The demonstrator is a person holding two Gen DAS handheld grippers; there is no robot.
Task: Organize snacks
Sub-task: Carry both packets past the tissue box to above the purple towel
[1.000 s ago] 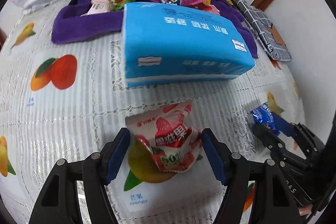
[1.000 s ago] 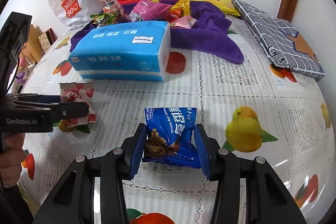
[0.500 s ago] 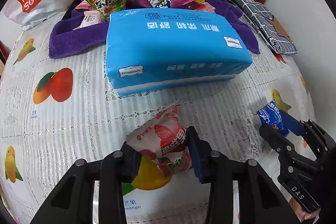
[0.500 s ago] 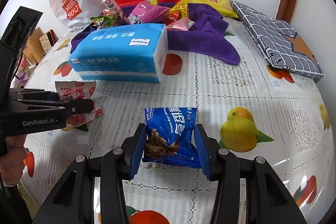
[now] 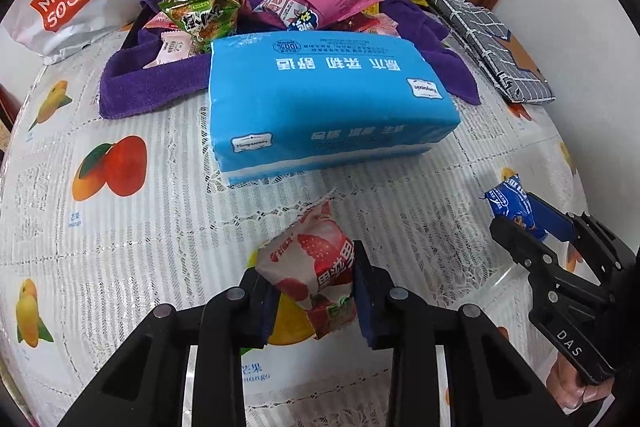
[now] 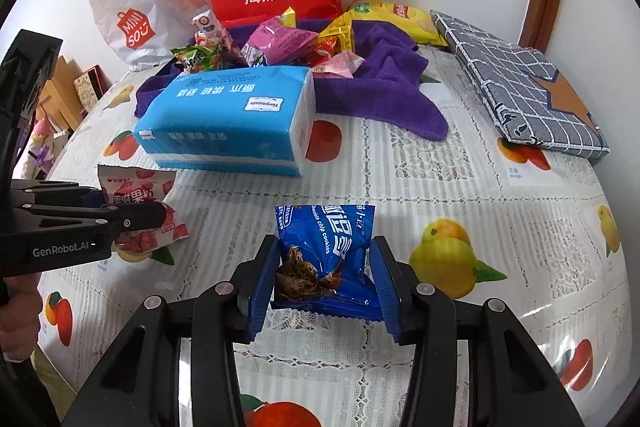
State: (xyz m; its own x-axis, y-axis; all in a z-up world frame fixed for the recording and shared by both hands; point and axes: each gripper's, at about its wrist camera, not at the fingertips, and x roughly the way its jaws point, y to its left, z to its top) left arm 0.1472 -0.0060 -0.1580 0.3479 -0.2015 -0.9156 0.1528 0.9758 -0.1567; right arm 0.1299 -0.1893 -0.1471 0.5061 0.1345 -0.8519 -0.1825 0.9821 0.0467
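Gripping 2 snack packets above the fruit-print surface (image 6: 440,163).
The left gripper (image 5: 314,291) pinched a strawberry packet (image 5: 312,267) tilted, top toward the blue tissue pack (image 5: 320,99); the right gripper (image 6: 326,277) clamped a blue cookie packet (image 6: 326,251) pointing straight ahead.
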